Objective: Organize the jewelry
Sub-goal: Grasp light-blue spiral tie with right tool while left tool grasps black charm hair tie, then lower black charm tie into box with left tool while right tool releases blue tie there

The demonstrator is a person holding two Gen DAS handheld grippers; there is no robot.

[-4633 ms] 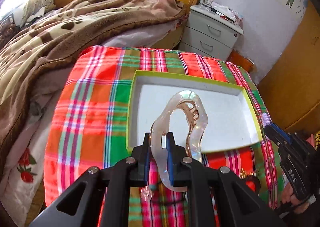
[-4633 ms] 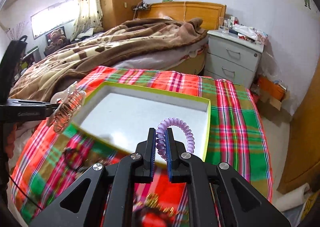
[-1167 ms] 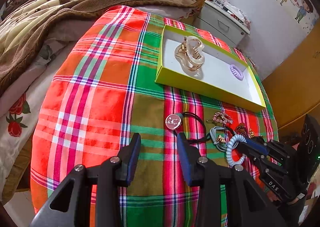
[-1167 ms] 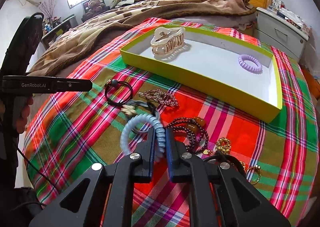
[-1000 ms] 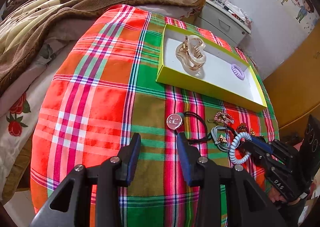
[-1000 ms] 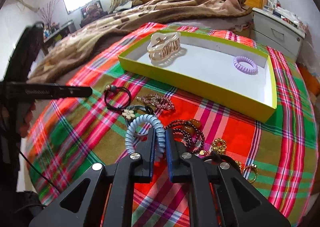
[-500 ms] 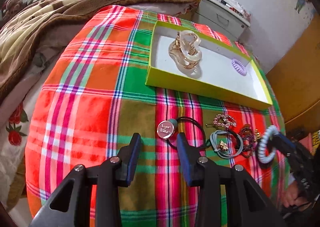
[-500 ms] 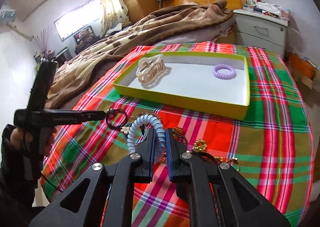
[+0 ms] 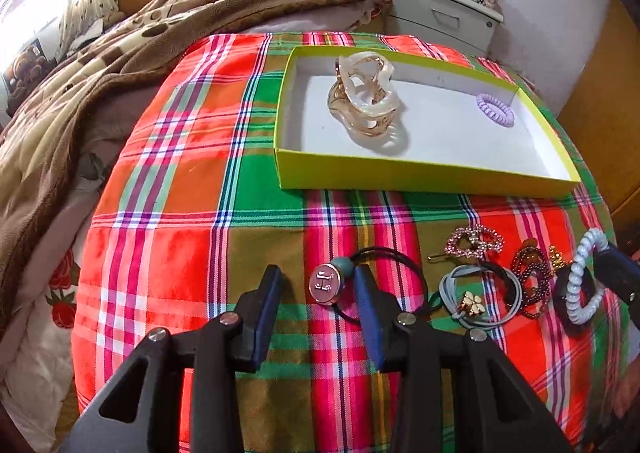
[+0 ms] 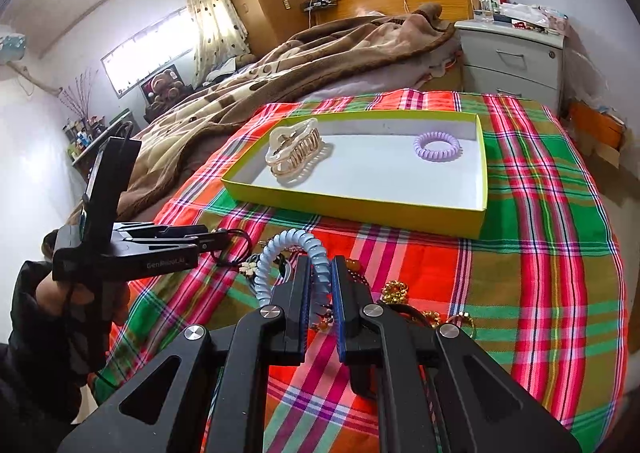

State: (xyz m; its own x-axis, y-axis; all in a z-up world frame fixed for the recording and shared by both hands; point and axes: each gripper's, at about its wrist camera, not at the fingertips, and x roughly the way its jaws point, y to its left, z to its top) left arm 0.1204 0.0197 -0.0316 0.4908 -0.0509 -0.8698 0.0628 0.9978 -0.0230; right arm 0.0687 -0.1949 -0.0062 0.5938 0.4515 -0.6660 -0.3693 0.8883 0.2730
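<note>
A yellow-green box (image 9: 400,173) (image 10: 360,209) on the plaid cloth holds a pearly hair claw (image 9: 366,97) (image 10: 294,157) and a purple spiral hair tie (image 9: 495,109) (image 10: 437,146). My right gripper (image 10: 320,265) (image 9: 612,265) is shut on a light blue spiral hair tie (image 10: 280,249) (image 9: 580,281), lifted just above the loose jewelry. My left gripper (image 9: 318,277) (image 10: 224,239) is open and points down at a black hair tie. Its round pink charm (image 9: 325,286) lies between the fingers, which do not press on it.
In front of the box lie a pink rhinestone clip (image 9: 474,241), a grey hair tie with a gold flower (image 9: 472,299), a dark bead bracelet (image 9: 532,285) and gold pieces (image 10: 394,291). A bed with a brown blanket (image 9: 120,65) borders the table's left side, a nightstand (image 10: 516,57) stands behind.
My left gripper has moved forward and rolled, so the pink charm now lies between its fingers. My right gripper has risen with the blue spiral tie, away from the pile.
</note>
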